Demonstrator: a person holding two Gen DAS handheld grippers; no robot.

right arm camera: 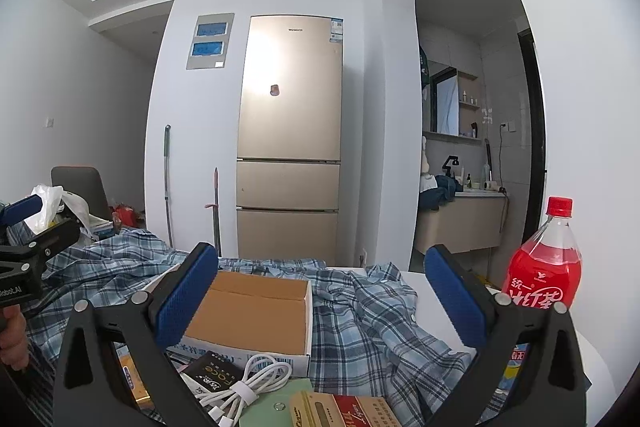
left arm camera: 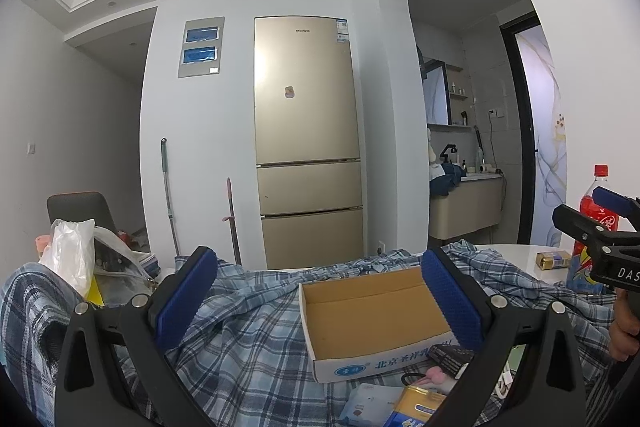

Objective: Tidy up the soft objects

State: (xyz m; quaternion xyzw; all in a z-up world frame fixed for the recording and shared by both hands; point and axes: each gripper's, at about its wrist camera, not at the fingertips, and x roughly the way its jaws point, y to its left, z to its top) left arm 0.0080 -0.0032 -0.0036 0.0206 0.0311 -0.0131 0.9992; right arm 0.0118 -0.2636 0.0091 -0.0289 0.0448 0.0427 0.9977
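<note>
Under both wide-open grippers, left gripper and right gripper: rumpled plaid shirt, untouched.

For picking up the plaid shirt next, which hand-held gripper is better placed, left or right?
Probably the right hand-held gripper: it is open, with a loose bunch of the plaid shirt between its fingers. The left hand-held gripper, also open, frames mostly the cardboard box.

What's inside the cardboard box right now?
The cardboard box looks empty: bare brown floor and walls. Its near corner is hidden behind the left gripper finger. It sits on the plaid shirt.
</note>
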